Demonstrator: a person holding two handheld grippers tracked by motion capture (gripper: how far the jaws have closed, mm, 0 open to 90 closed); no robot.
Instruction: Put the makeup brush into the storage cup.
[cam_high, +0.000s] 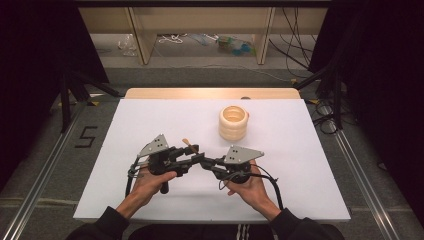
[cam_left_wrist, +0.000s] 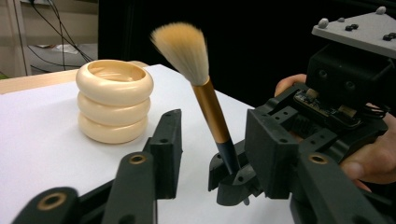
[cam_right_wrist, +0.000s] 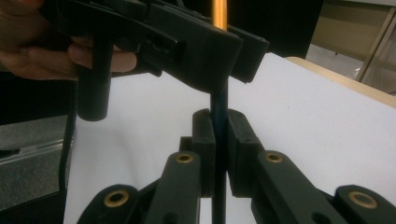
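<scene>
You are clamping the dark lower handle of the makeup brush (cam_right_wrist: 218, 140) between the jaws of your right gripper (cam_right_wrist: 218, 154), holding it upright with the bristles topmost. Just beside it, your left gripper (cam_left_wrist: 205, 154) is standing with its jaws spread to either side of the handle, gripping nothing. Beyond both tools, farther out on the white table (cam_high: 150, 120), the cream ringed holder (cam_high: 233, 123) is waiting. Judging by this, the brush is lifted; handing it over or placing it in the holder probably remains.
</scene>
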